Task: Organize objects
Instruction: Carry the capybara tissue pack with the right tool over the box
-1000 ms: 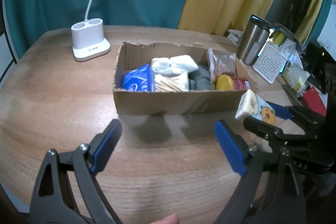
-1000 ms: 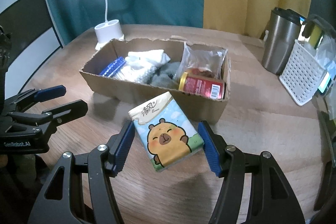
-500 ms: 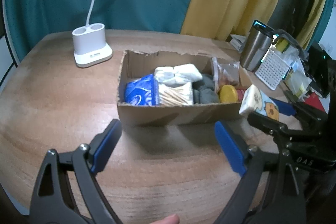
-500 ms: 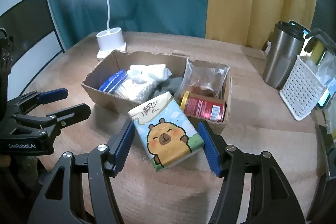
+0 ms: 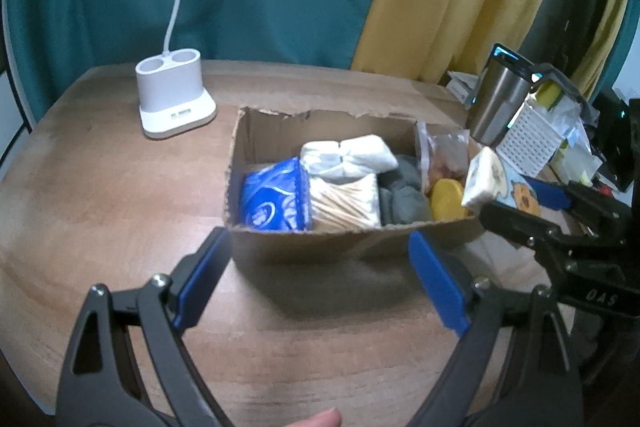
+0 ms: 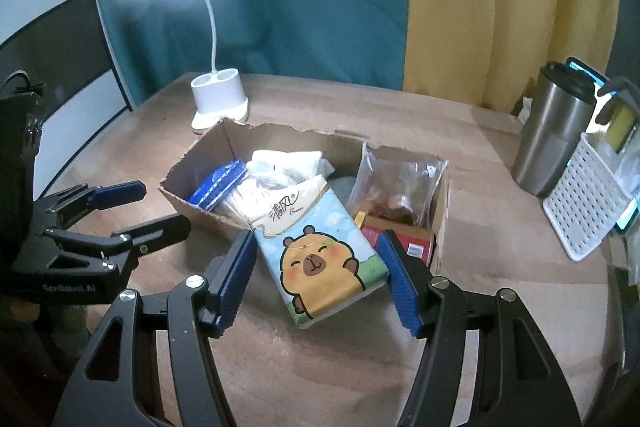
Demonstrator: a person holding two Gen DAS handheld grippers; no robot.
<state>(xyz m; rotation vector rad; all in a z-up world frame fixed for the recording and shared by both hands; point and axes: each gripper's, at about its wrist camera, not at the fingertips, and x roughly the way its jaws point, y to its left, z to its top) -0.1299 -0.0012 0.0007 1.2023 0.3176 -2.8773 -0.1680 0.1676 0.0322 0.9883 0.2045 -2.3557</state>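
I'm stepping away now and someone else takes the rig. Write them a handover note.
Right gripper: shut on the capybara tissue pack, held in the air at the near right end of the cardboard box.
Left gripper: open, empty, in front of the box.
Done: blue pack, cotton swabs, white packs, grey cloth, snack bag and yellow-lidded can are in the box.
Left: set the tissue pack inside and release.
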